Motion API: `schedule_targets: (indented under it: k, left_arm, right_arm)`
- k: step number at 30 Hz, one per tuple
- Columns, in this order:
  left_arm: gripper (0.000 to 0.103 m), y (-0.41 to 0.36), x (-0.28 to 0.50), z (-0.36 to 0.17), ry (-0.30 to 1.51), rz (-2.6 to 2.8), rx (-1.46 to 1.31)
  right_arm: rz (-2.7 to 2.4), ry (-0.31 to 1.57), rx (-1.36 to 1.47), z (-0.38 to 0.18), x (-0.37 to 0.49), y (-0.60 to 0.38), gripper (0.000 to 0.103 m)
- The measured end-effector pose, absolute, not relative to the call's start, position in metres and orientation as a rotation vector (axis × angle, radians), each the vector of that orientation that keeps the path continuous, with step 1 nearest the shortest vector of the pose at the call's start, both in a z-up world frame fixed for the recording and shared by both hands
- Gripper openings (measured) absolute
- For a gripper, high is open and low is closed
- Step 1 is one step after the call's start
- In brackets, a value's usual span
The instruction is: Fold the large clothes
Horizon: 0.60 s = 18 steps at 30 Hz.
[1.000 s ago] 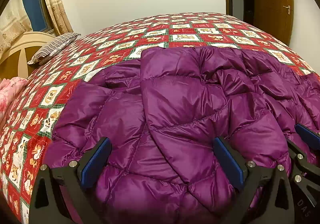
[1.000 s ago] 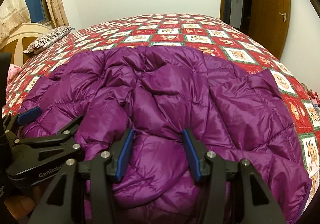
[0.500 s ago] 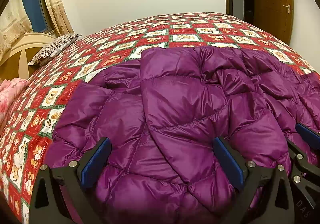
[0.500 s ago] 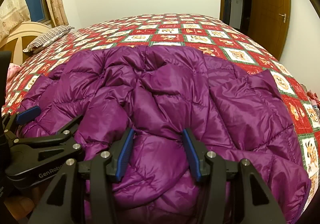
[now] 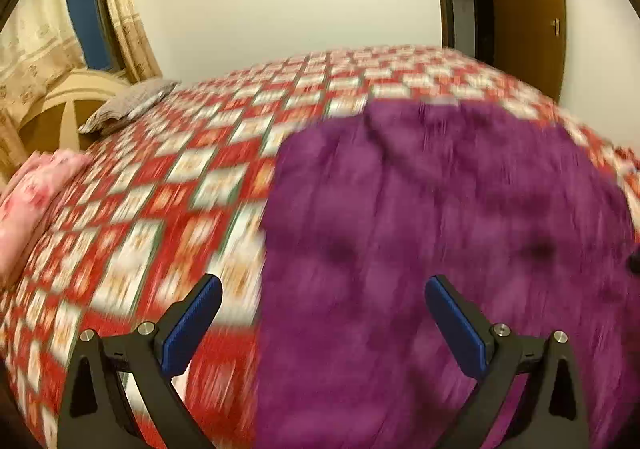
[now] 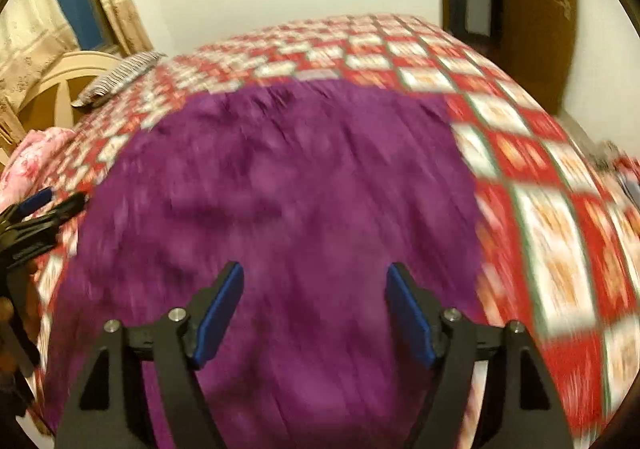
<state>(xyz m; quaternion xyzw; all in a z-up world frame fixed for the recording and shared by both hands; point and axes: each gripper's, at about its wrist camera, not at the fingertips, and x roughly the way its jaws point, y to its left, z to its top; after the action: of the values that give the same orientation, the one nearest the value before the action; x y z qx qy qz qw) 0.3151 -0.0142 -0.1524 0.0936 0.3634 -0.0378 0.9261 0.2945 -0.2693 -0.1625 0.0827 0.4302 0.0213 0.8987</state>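
A purple quilted down jacket lies bunched on the bed's red patchwork quilt; both views are blurred by motion. My left gripper is open wide above the jacket's left edge. One finger hangs over the quilt, the other over the jacket, with nothing gripped. My right gripper hovers over the jacket. Its jaws are opening and the blue pads stand clear of the cloth. The left gripper also shows at the left edge of the right wrist view.
A striped pillow and a cream headboard are at the far left, with pink bedding in front of them. A brown door stands at the back right. Bare quilt lies right of the jacket.
Both grippers have pulled back and up from the jacket, and the views are now blurred. The right jaws have widened off the fold they held. The left gripper has shifted left, partly over bare quilt.
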Motion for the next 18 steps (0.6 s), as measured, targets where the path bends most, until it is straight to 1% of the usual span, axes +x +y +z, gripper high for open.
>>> schedule_targets:
  k: [5,8,12,15,16,17,18]
  left_arm:
    - [0.102,0.032,0.244,-0.185,0.814,-0.009,0.159]
    - [0.102,0.04,0.218,-0.192,0.824,-0.017,0.115]
    - [0.102,0.03,0.205,-0.203,0.835,-0.031,0.117]
    - [0.101,0.029,0.195,-0.209,0.834,-0.054,0.099]
    - [0.095,0.029,0.191,-0.209,0.832,-0.077,0.088]
    - [0.075,0.03,0.188,-0.21,0.835,-0.109,0.072]
    - [0.066,0.03,0.185,-0.209,0.838,-0.144,0.056]
  right_arm:
    - [-0.047,0.926,0.204,-0.187,0.203,-0.297,0.076]
    - [-0.071,0.902,0.244,-0.186,0.166,-0.3,0.076]
    - [-0.051,0.896,0.271,-0.19,0.14,-0.295,0.076]
    - [-0.03,0.892,0.215,-0.198,0.13,-0.281,0.077]
    - [-0.03,0.886,0.207,-0.2,0.128,-0.281,0.078]
    - [-0.029,0.879,0.217,-0.201,0.126,-0.284,0.074]
    - [-0.029,0.874,0.223,-0.201,0.122,-0.283,0.07]
